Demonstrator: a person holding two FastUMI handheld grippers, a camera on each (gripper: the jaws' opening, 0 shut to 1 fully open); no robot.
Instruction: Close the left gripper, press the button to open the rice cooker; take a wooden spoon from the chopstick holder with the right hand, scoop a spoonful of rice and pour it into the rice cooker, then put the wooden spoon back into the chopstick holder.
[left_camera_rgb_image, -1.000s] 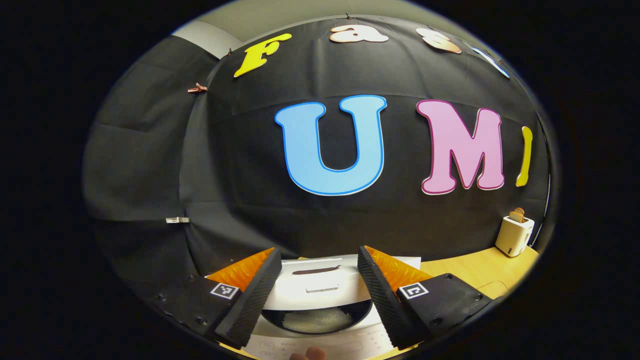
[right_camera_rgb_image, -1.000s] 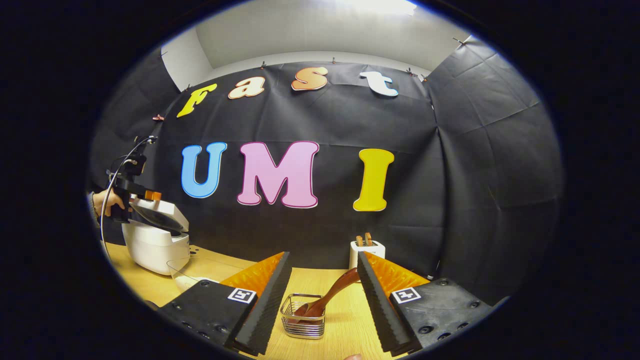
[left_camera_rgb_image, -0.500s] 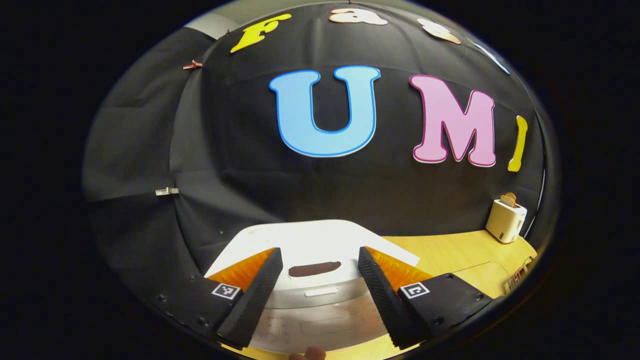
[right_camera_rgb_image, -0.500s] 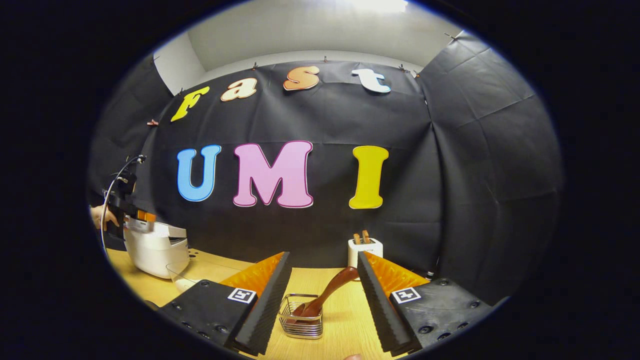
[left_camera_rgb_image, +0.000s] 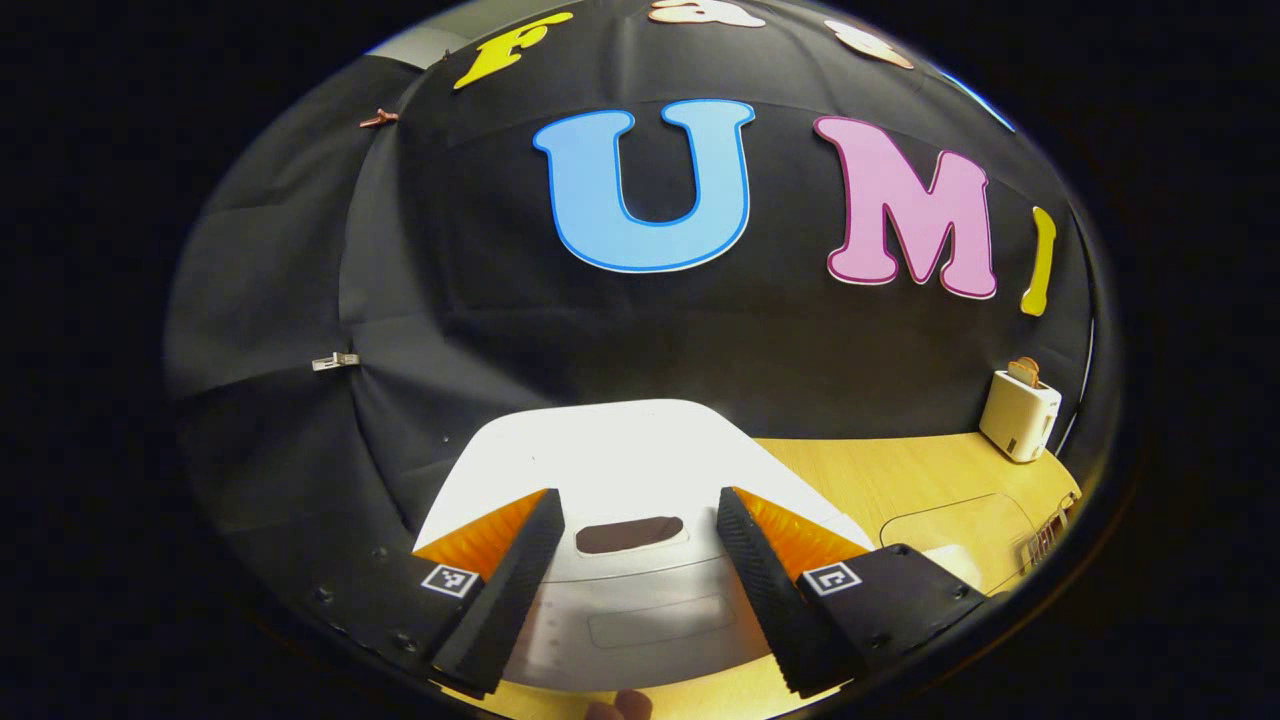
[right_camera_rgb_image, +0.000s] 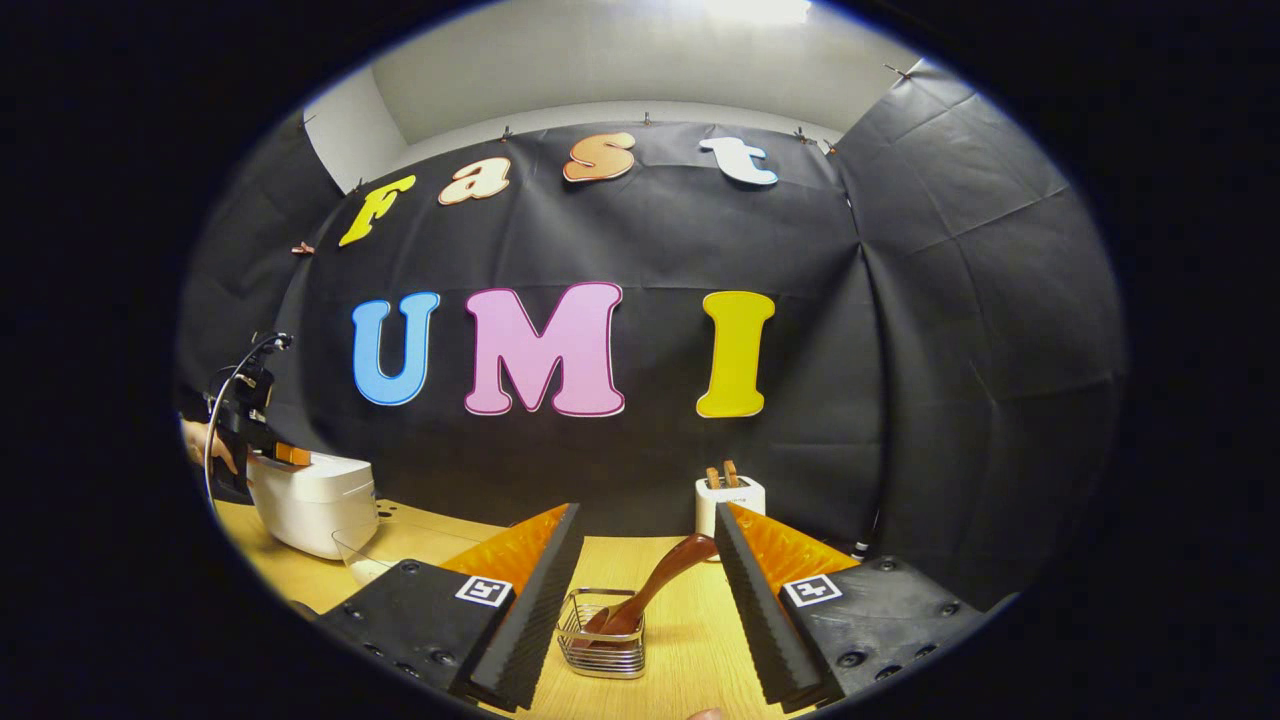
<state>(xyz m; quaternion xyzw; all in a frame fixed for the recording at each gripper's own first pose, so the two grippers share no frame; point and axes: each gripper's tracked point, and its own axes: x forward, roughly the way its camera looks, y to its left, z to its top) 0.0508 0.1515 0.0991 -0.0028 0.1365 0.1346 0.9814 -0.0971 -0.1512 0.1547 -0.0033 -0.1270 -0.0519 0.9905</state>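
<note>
1. Lying partly hidden: rice cooker (left_camera_rgb_image: 620, 470), white, lid down; its front lower edge is cut off at the bottom of the left gripper view, and a dark oval recess (left_camera_rgb_image: 630, 534) shows on the lid between the fingers.
2. Left gripper (left_camera_rgb_image: 632, 590) — jaws apart, over the cooker's lid, nothing between them; whether a finger touches the lid cannot be told.
3. Fingertip of the person (left_camera_rgb_image: 620, 707), just showing at the bottom edge.
4. Right gripper (right_camera_rgb_image: 640, 600) — jaws apart, empty, held above the wooden table (right_camera_rgb_image: 690, 650).
5. Chopstick holder (right_camera_rgb_image: 603, 635), a wire basket, seen between the right fingers; wooden spoon (right_camera_rgb_image: 655, 588) rests in it, handle tilted up to the right, its end near the right-hand finger.
6. Toaster (right_camera_rgb_image: 730, 500), white, two slices in its slots, by the back wall; also at the far right in the left gripper view.
7. Clear container (right_camera_rgb_image: 362, 556) beside the cooker, partly behind the right gripper's body; contents hard to make out.
8. Far left in the right gripper view: the left gripper on the cooker, a hand (right_camera_rgb_image: 200, 445) holding it.
</note>
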